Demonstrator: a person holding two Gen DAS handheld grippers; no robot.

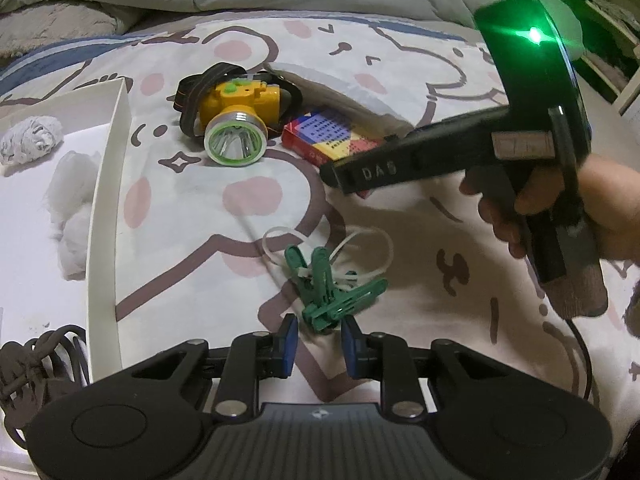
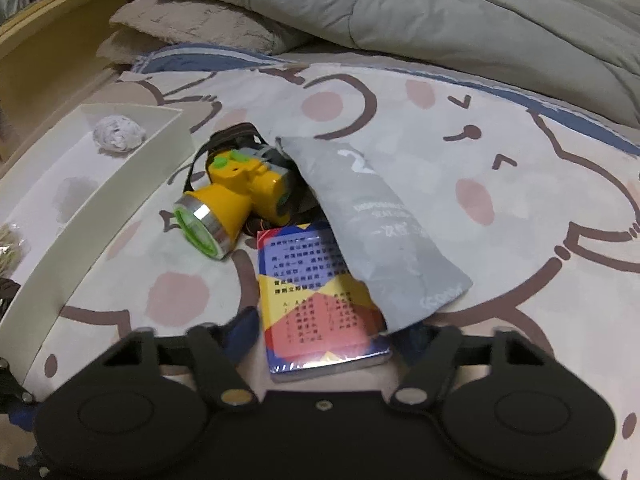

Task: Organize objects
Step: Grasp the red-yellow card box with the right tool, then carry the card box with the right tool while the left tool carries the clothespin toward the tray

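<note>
On the bed sheet lie a yellow headlamp [image 1: 236, 120] [image 2: 232, 200], a red-blue-yellow card box [image 1: 332, 140] [image 2: 320, 300], a grey pouch [image 2: 376, 220] that overlaps the box, and green clothes pegs [image 1: 332, 288] tied with a white cord. My left gripper [image 1: 318, 344] is open, with the near end of the pegs between its blue pads. My right gripper [image 2: 332, 332] is open with its fingers on either side of the card box; it shows from the side in the left wrist view [image 1: 440, 152], over the box.
A white tray [image 1: 106, 208] [image 2: 100, 208] stands at the left and holds a crumpled paper ball [image 1: 32, 138] [image 2: 120, 136] and cotton wads [image 1: 74, 208]. A grey duvet [image 2: 400, 8] is heaped at the far side. A dark cable [image 1: 40, 356] lies at the near left.
</note>
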